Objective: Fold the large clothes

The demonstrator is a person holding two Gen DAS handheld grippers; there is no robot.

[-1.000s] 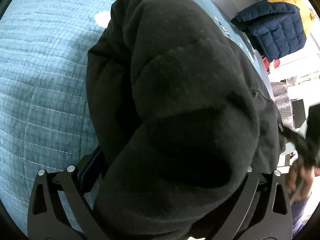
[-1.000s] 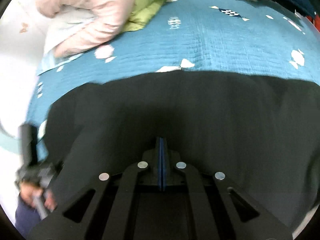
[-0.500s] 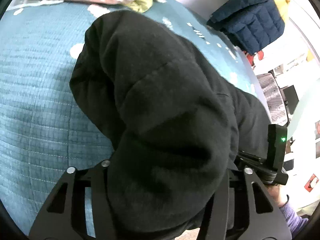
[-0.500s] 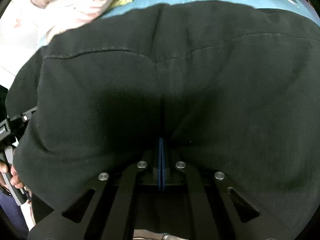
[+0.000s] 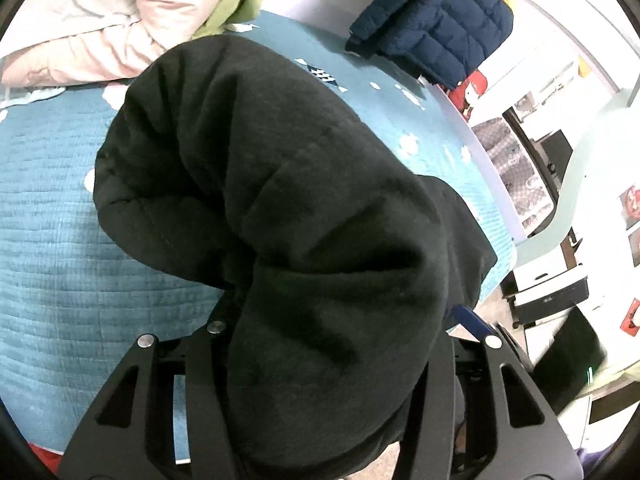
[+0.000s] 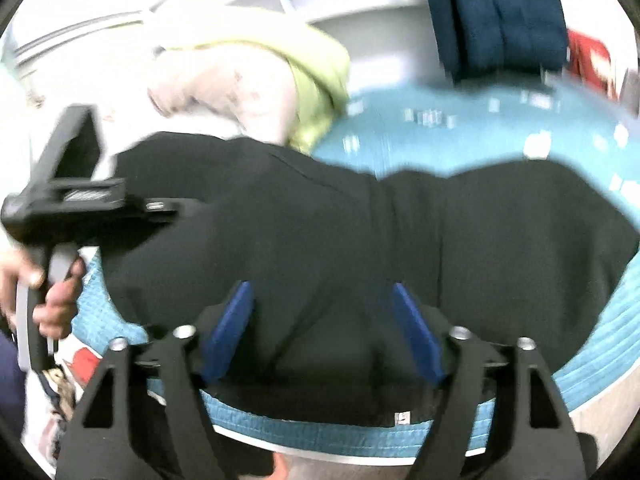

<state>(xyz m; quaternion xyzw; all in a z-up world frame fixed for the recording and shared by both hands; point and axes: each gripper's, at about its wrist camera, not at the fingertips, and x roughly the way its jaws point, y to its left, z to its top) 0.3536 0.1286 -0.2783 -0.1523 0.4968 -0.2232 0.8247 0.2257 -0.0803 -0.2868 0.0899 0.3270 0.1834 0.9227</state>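
A large black garment (image 5: 280, 160) lies on the teal bed cover (image 5: 60, 240). One thick fold of it is bunched up and raised off the bed, with my left gripper (image 5: 340, 320) shut on it; the cloth hides the fingertips. In the right wrist view the garment (image 6: 360, 240) spreads across the near part of the bed. My right gripper (image 6: 320, 292) is at its near hem with jaws opening; the blue pads (image 6: 228, 332) stand apart, fabric between them but not pressed. The left gripper (image 6: 80, 208) shows at far left, held by a hand (image 6: 52, 292).
A navy puffer jacket (image 5: 436, 20) lies at the bed's far corner. Pink and green bedding (image 5: 140, 20) is piled at the far side. The bed's near edge (image 6: 360, 436) runs just under my right gripper. White furniture (image 5: 552, 292) stands past the bed's right side.
The left gripper closed on the bunched fold and rose with it. The right gripper, earlier shut on the cloth, has opened, let go and drawn back toward the bed's edge.
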